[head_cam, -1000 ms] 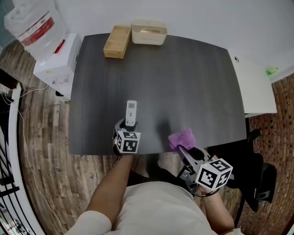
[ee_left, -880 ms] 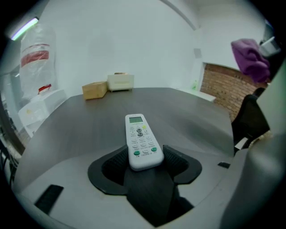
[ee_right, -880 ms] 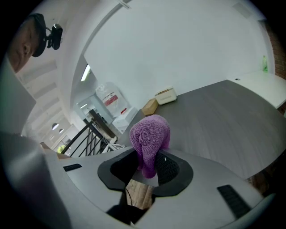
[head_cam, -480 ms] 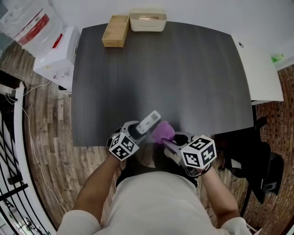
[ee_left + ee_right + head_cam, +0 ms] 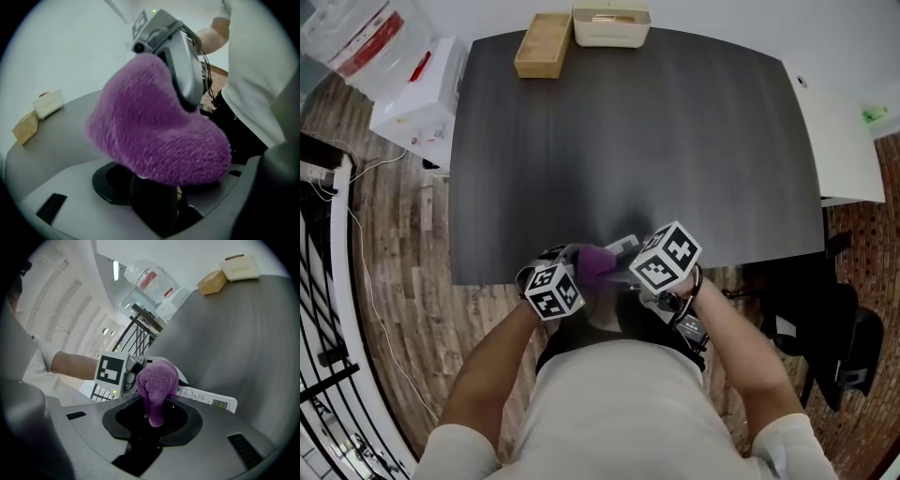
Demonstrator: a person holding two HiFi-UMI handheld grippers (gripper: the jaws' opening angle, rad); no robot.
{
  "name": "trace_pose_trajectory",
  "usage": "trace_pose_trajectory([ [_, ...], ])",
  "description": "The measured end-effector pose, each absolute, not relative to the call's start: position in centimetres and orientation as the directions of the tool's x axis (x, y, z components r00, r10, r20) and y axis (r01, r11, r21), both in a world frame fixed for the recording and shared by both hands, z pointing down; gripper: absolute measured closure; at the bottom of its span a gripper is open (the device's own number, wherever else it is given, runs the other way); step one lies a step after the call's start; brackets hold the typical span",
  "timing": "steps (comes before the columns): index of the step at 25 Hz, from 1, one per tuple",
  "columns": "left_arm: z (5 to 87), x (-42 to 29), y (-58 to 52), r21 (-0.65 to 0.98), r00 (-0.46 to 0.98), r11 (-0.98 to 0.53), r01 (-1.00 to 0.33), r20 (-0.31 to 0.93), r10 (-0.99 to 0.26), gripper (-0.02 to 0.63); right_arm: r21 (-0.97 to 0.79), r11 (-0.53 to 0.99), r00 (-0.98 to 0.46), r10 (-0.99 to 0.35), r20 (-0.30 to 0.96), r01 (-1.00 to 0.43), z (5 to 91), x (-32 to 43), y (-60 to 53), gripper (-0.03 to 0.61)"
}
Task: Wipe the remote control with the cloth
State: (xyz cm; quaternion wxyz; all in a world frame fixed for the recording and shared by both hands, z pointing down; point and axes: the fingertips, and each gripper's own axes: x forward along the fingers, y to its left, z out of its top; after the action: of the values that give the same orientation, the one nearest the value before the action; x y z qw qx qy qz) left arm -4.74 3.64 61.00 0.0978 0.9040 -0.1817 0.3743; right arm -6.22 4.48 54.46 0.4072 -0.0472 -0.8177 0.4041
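Head view: right gripper (image 5: 623,270) has swung in from the right; cloth (image 5: 598,262) now drapes remote control (image 5: 625,245), which left gripper (image 5: 565,262) holds at worktop (image 5: 628,141) near edge. Left gripper view: cloth hides its fingers, clamped on remote control. Right gripper view: fingers clamped on cloth; remote control's end pokes out.

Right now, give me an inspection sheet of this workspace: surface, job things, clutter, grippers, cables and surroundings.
Surface: dark table, no spills seen.
Job's things: remote control held up by the table's near edge; purple cloth draped over it.
Clutter: wooden box and white tray side by side at the far edge.
Grippers: left gripper shut on the remote control; right gripper shut on the cloth, laying it on the remote control.
Cables: white cable on the floor at left.
Surroundings: water dispenser and black railing at left; white cabinet and black chair at right.
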Motion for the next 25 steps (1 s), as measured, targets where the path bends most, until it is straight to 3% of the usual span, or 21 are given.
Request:
trace_pose_trajectory([
  [9,61.5,-5.0,3.8,0.033,0.63,-0.917,-0.398,0.736,-0.247,0.373,-0.605,0.69,-0.527,0.367,0.766,-0.398,58.7,-4.7,2.4,0.471],
  [25,61.5,-5.1,3.7,0.064,0.651,-0.906,-0.418,0.716,-0.25,0.373,-0.648,0.555,-0.58,0.327,0.746,-0.522,59.1,-1.6,0.6,0.471],
])
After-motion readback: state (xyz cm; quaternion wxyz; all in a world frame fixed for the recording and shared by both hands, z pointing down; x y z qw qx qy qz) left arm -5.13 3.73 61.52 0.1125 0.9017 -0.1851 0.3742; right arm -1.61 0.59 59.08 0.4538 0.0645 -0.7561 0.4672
